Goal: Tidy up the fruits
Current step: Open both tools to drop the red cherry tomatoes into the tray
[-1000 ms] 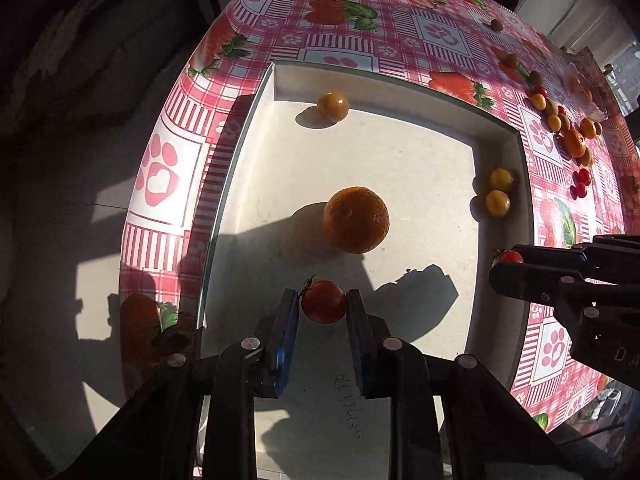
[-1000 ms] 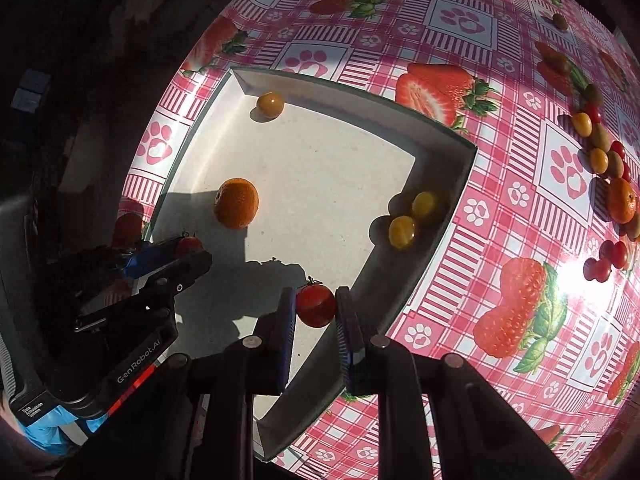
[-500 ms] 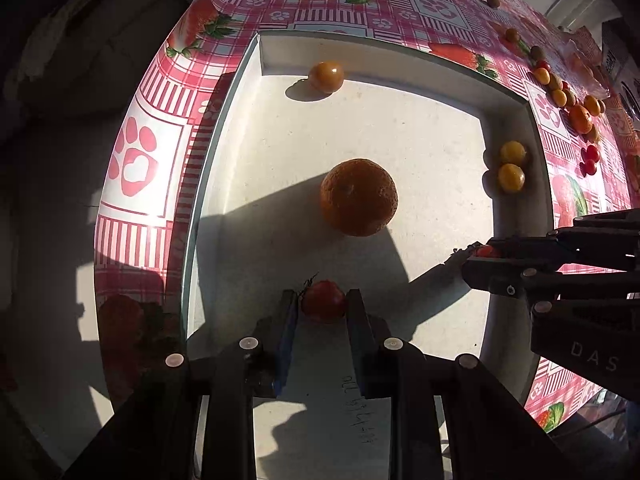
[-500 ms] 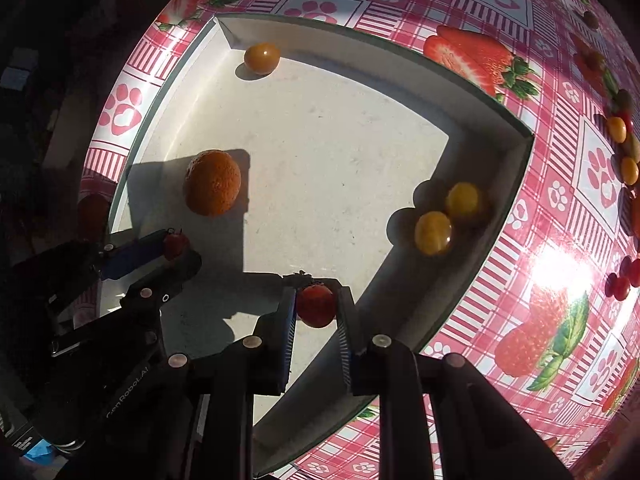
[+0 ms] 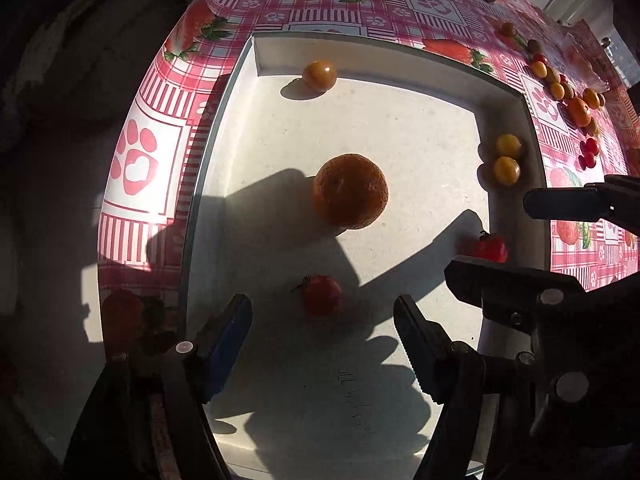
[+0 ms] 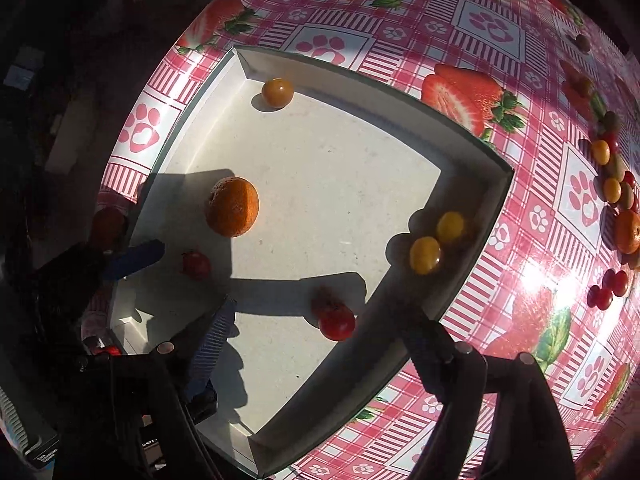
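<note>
A white tray (image 5: 400,128) holds an orange (image 5: 350,191), an orange-yellow cherry tomato (image 5: 319,75) at the far wall and two yellow cherry tomatoes (image 5: 506,164) by the right wall. My left gripper (image 5: 322,320) is open over the tray; a red cherry tomato (image 5: 322,294) lies free on the floor between its fingers. My right gripper (image 6: 320,332) is open; another red tomato (image 6: 337,322) lies free between its fingers, by the tray's right wall. The right gripper's fingers (image 5: 516,280) show in the left wrist view.
The tray (image 6: 340,168) sits on a pink checked tablecloth (image 6: 500,20) with strawberry and paw prints. Several loose cherry tomatoes and a small orange (image 6: 628,230) lie on the cloth at the right. The table edge drops off into shadow at the left.
Both grippers have opened and let go of their red tomatoes, which now rest on the tray floor. Both grippers also moved lower and closer to the tray.
</note>
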Motion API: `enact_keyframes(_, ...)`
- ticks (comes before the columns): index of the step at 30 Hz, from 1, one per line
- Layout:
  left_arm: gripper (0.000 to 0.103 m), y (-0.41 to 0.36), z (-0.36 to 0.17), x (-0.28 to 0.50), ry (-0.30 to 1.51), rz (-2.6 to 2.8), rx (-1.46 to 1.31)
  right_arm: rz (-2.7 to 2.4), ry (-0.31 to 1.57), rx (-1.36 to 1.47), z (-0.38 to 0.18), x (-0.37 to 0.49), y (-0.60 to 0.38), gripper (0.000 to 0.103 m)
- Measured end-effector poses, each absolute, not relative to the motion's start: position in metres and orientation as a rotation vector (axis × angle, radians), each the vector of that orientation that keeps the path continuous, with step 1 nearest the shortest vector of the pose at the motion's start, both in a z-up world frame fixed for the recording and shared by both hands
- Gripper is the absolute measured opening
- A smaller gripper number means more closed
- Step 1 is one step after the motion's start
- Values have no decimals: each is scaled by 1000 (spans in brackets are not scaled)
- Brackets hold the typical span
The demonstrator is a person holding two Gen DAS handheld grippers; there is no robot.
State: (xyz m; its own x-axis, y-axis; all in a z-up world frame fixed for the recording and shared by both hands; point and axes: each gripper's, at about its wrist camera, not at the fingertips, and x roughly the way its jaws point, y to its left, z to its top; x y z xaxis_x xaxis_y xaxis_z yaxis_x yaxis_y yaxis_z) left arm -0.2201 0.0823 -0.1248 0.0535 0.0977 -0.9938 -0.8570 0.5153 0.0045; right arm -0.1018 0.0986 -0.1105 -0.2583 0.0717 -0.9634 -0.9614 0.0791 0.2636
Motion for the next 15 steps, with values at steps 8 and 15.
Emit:
enact_keyframes(8, 74, 80, -106, -219, 1317, 833, -746, 1340, 1372, -902, -81, -80, 81, 85)
enact_keyframes(15, 75, 74, -90, -194, 1320, 793, -694, 1212, 1412, -833, -81, -31, 37, 85)
